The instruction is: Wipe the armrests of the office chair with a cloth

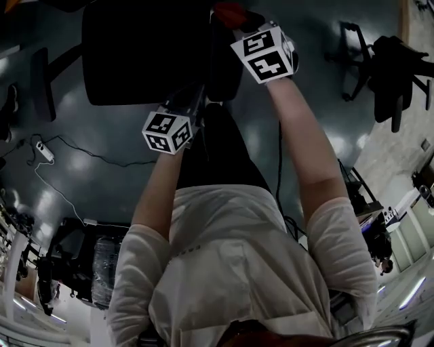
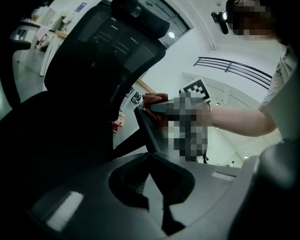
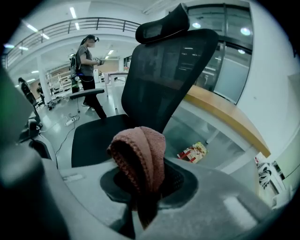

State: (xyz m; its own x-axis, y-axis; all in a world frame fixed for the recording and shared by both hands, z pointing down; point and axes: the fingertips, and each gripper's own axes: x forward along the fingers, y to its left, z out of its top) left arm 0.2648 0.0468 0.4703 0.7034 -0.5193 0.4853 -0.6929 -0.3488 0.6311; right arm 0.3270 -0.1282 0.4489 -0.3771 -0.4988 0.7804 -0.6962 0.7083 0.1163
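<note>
A black mesh office chair (image 3: 164, 70) stands in front of me, its seat (image 1: 142, 54) at the top of the head view. My right gripper (image 1: 229, 19) is shut on a folded reddish cloth (image 3: 140, 157), which it holds over the far end of the chair's dark armrest (image 1: 222, 71). The left gripper view shows that same cloth (image 2: 154, 99) at the top of the armrest bar (image 2: 149, 133). My left gripper (image 1: 196, 103) reaches up from below, and its jaws look shut on the near end of that bar.
A second office chair (image 1: 383, 68) stands at the right. A power strip with its cable (image 1: 44, 150) lies on the floor at the left. A snack packet (image 3: 193, 151) lies on the floor beside a wooden counter (image 3: 225, 112). A person (image 3: 86, 61) stands far behind.
</note>
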